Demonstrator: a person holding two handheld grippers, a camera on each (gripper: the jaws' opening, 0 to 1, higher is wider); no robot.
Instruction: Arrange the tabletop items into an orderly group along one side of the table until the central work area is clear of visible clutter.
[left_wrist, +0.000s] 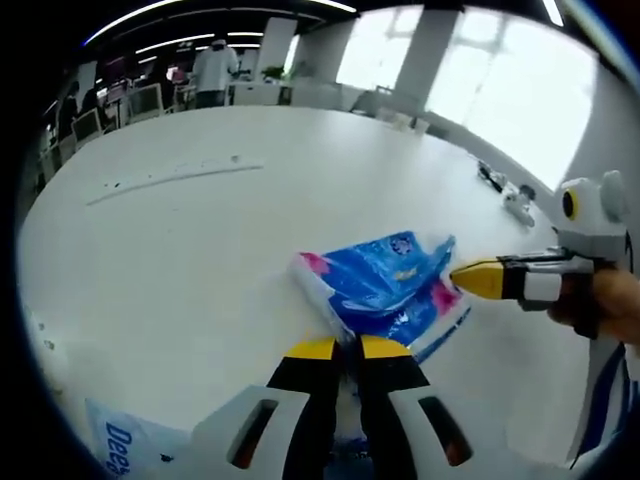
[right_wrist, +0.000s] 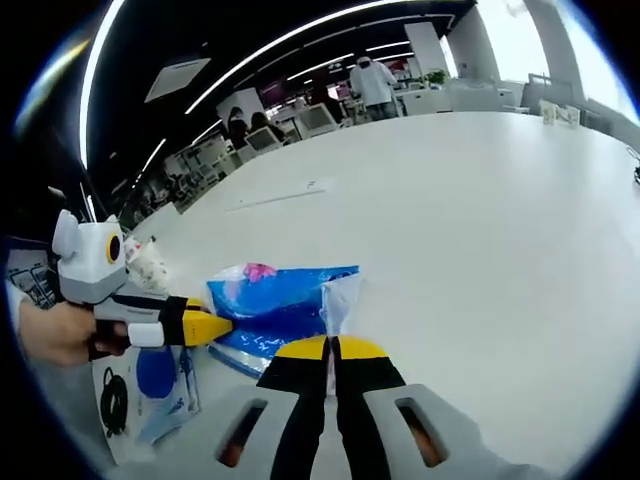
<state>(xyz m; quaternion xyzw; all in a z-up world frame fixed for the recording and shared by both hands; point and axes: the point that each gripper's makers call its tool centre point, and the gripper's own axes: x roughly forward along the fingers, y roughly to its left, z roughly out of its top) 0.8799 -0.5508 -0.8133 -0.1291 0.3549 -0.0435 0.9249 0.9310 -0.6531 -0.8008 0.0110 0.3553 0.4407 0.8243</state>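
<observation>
A blue plastic bag (left_wrist: 385, 280) with pink and white print lies on the white table (left_wrist: 200, 250), stretched between both grippers. In the left gripper view my left gripper (left_wrist: 348, 348) is shut on the bag's near white edge, and the right gripper (left_wrist: 470, 279) comes in from the right, its yellow tip pinched on the bag's other end. In the right gripper view the same bag (right_wrist: 275, 300) lies ahead. My right gripper (right_wrist: 332, 348) is shut on its white corner, while the left gripper (right_wrist: 212, 327), held in a hand, grips its left end.
Small dark and white items (left_wrist: 512, 198) lie by the table's far right edge. A thin line (left_wrist: 170, 180) runs across the far tabletop. A printed sheet (left_wrist: 120, 440) sits near left. A black cable (right_wrist: 113, 402) and blue-printed paper (right_wrist: 160, 385) lie left. Desks and people stand behind.
</observation>
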